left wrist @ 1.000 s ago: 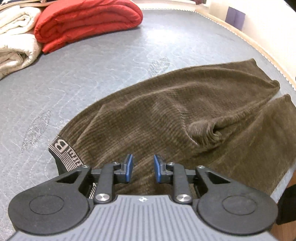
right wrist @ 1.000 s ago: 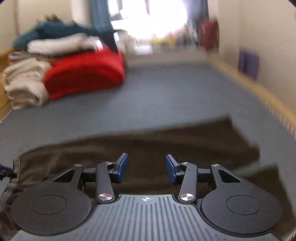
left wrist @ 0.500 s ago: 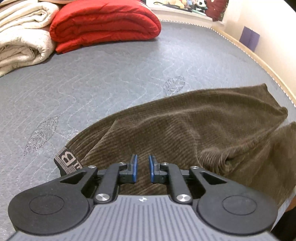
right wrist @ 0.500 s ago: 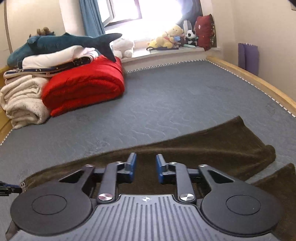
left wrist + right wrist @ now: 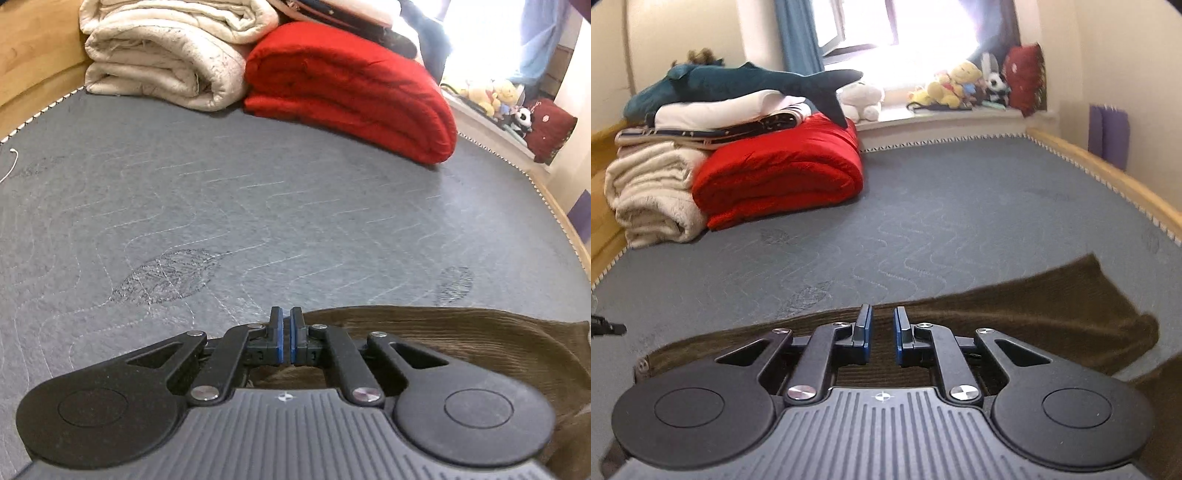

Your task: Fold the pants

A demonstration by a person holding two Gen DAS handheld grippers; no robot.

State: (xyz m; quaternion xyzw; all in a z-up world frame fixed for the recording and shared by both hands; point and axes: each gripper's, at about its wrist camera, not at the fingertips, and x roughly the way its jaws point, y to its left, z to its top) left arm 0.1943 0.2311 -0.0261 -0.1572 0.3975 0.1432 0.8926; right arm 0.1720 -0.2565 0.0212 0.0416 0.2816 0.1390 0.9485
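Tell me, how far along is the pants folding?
Barely started. The brown pants lie spread on the mattress, no finished fold visible. The left gripper is shut at their edge; the right gripper has just been closing, no cloth visibly between its pads. All folding remains.

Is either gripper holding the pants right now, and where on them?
Left gripper is shut at the pants' edge; fabric between its pads cannot be confirmed. Right gripper, just closing, shows a gap over the cloth; grip unclear.
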